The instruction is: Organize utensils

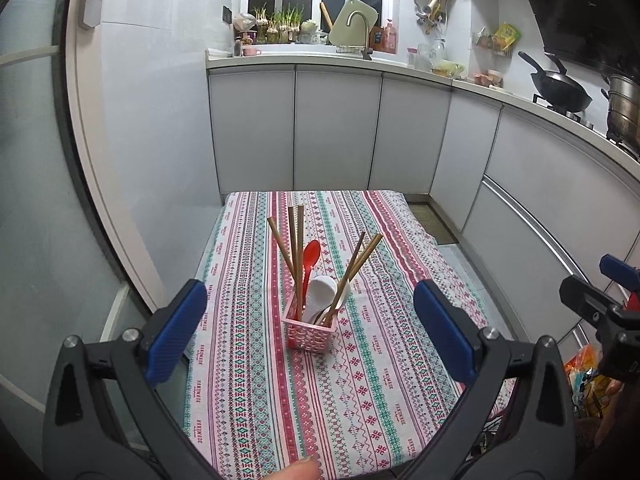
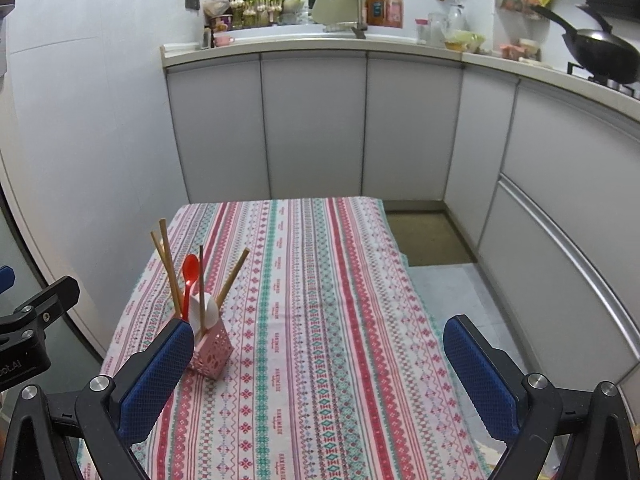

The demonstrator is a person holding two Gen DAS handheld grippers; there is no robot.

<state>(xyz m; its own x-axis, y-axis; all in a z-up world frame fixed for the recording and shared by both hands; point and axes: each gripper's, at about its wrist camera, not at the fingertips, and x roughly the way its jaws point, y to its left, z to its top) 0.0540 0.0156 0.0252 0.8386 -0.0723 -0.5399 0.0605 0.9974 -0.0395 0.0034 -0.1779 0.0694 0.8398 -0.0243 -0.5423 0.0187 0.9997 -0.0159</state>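
With both my left gripper and right gripper spread empty, I judge the thin, slippery chopsticks in the light pink holder best pinched mid-shaft.

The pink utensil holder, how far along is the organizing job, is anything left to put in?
Looks done: chopsticks, red spoon and white spoon all stand in the pink holder. Nothing in hand: left gripper and right gripper are open. No loose utensils show on the tablecloth.

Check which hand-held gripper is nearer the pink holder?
Left. The left hand-held gripper is open and lined up on the pink holder, which sits between its fingers just ahead. The right hand-held gripper, also open, is off to the holder's right.
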